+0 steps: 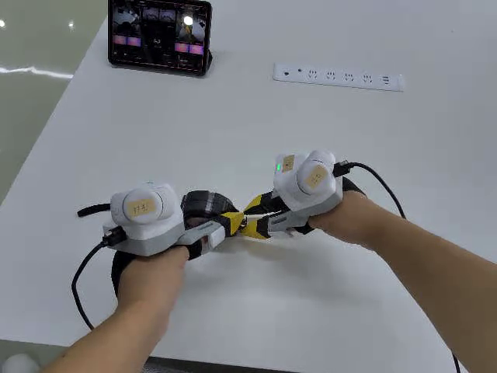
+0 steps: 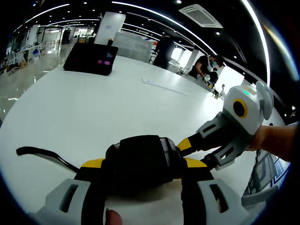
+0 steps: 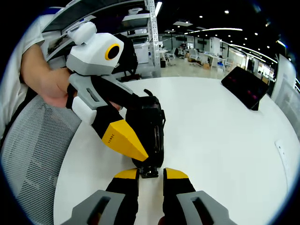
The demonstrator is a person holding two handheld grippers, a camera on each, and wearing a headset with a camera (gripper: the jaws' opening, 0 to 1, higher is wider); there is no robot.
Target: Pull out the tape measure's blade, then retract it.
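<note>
A black tape measure (image 1: 203, 203) sits just above the white table (image 1: 233, 124), near its front edge. My left gripper (image 1: 221, 225) is shut on its case, and in the left gripper view the yellow-tipped jaws clamp both sides of the case (image 2: 140, 159). My right gripper (image 1: 252, 225) comes in from the right and meets the case's front. In the right gripper view its jaws are closed on the small blade end tab (image 3: 150, 172) at the case's mouth (image 3: 147, 129). Almost no blade shows between tab and case. The left gripper (image 3: 140, 136) crosses that view from the upper left.
A dark tablet (image 1: 159, 35) stands at the table's far left, and a white power strip (image 1: 338, 76) lies at the far right. The tape measure's black wrist strap (image 2: 42, 153) trails left on the table. Cables hang from both grippers. A mesh chair (image 3: 33, 140) is beside the table.
</note>
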